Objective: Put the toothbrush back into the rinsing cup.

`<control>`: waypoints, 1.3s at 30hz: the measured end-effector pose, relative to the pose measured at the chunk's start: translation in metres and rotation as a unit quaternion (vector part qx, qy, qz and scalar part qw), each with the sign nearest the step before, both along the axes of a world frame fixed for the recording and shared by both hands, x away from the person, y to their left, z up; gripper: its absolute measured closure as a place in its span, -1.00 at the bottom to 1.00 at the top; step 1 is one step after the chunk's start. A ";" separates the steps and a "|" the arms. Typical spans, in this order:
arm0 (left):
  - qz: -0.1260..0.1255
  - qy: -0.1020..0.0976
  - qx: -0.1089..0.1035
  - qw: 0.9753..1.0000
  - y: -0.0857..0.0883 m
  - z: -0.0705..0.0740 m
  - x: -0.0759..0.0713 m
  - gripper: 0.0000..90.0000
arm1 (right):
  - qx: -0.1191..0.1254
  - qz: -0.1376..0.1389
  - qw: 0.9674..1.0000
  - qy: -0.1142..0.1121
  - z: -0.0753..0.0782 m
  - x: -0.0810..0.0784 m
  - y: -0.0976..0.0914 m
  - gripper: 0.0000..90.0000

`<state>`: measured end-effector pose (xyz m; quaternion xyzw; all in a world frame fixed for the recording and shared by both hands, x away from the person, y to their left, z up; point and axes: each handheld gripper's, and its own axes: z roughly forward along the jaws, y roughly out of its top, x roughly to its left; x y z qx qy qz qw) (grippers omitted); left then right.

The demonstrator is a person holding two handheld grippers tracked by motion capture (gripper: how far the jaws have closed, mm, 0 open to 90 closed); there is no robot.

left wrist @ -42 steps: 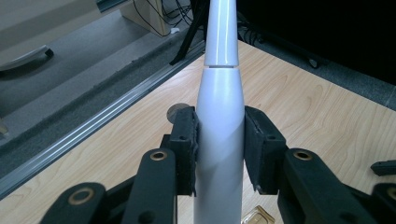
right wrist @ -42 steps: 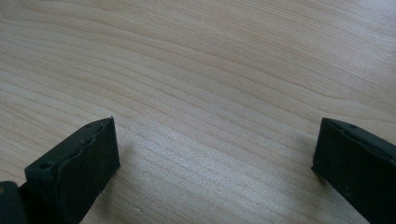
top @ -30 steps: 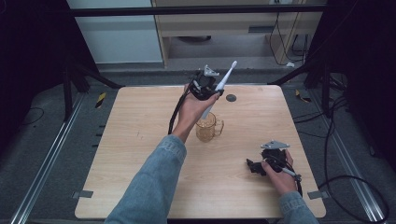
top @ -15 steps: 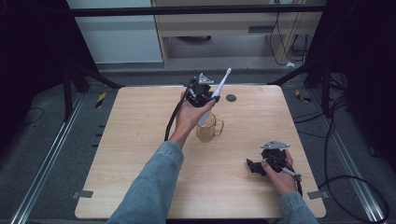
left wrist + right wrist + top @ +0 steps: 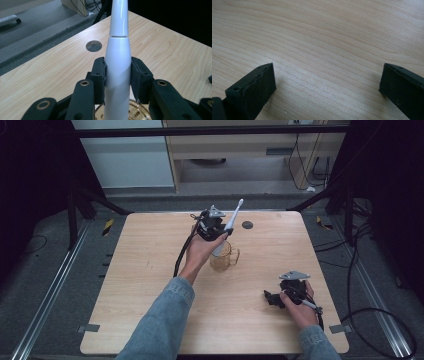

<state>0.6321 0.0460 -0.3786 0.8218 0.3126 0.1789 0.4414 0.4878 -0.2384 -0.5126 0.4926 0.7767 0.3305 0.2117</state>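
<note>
Nearest to us in the high view, the right gripper (image 5: 271, 298) rests low over the front right part of the wooden table (image 5: 150, 285), held in the person's right hand (image 5: 298, 306). In the right gripper view its two black jaws stand spread wide with nothing between them, only bare wood grain below.

Farther in, near the middle of the table, we see an amber glass mug (image 5: 223, 258) with its handle turned to the right. The lower end of a white electric toothbrush (image 5: 228, 226) sits at the mug's mouth; whether it touches the bottom inside we cannot tell. The toothbrush leans up and to the right, its brush head (image 5: 239, 203) toward the far edge.

The left gripper (image 5: 222, 232) pinches the toothbrush handle (image 5: 117, 75): in the left gripper view both black pads (image 5: 100, 77) press against the white body from either side, just below the seam where the narrower neck begins, and the ribbed amber rim of the mug (image 5: 136, 113) shows right under the jaws.

Beyond that, a round dark hole (image 5: 247, 225) lies in the tabletop near its far edge.
</note>
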 end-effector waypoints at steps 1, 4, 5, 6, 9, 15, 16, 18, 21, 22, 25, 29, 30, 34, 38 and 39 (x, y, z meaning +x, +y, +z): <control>0.000 -0.001 0.001 1.000 0.000 0.000 -0.001 0.48 | 0.000 0.000 1.000 0.000 0.000 0.000 0.000 -0.99; -0.001 -0.002 0.002 1.000 0.001 0.000 -0.003 0.48 | 0.000 0.000 1.000 0.000 0.000 0.000 0.000 -0.99; -0.003 -0.002 0.005 1.000 0.001 -0.001 -0.004 0.48 | -0.001 0.000 1.000 0.000 0.000 0.000 0.000 -0.99; -0.003 -0.003 0.008 1.000 0.001 -0.001 -0.004 0.48 | -0.001 0.000 1.000 0.000 0.000 0.000 0.000 -0.99; -0.007 -0.009 0.015 1.000 0.000 0.000 -0.008 0.48 | 0.000 0.000 1.000 0.000 0.000 0.000 0.000 -0.99; -0.010 -0.010 0.021 1.000 0.001 -0.002 -0.013 0.48 | 0.001 0.000 1.000 0.000 0.000 0.000 0.000 -0.99; -0.010 -0.010 0.021 1.000 0.002 -0.002 -0.014 0.48 | 0.001 0.000 1.000 0.000 0.000 0.000 0.000 -0.99; -0.011 -0.010 0.022 1.000 0.003 -0.003 -0.015 0.48 | 0.000 0.000 1.000 0.000 0.000 0.000 0.000 -0.99; -0.009 -0.009 0.020 1.000 0.004 -0.003 -0.016 0.48 | 0.000 0.000 1.000 0.000 0.000 0.000 0.000 -0.99; -0.011 -0.009 0.023 1.000 0.004 -0.003 -0.017 0.48 | 0.001 0.000 1.000 0.000 0.000 0.000 0.000 -0.99; -0.010 -0.007 0.023 1.000 0.006 -0.004 -0.018 0.48 | 0.000 0.000 1.000 0.000 0.000 0.000 0.000 -0.99; -0.013 -0.006 0.028 1.000 0.008 -0.006 -0.020 0.48 | -0.001 0.000 1.000 0.000 0.000 0.000 0.000 -0.99; -0.012 -0.006 0.027 1.000 0.008 -0.007 -0.020 0.48 | -0.001 0.000 1.000 0.000 0.000 0.000 0.000 -0.99; -0.012 -0.004 0.028 1.000 0.009 -0.008 -0.020 0.48 | -0.001 0.000 1.000 0.000 0.000 0.000 0.000 -0.99; -0.010 0.000 0.031 0.999 0.009 -0.011 -0.020 0.48 | -0.001 0.001 1.000 0.000 0.000 0.000 0.000 -0.99; -0.010 0.004 0.033 0.999 0.009 -0.013 -0.020 0.48 | 0.001 0.000 1.000 0.000 0.000 0.000 0.000 -0.99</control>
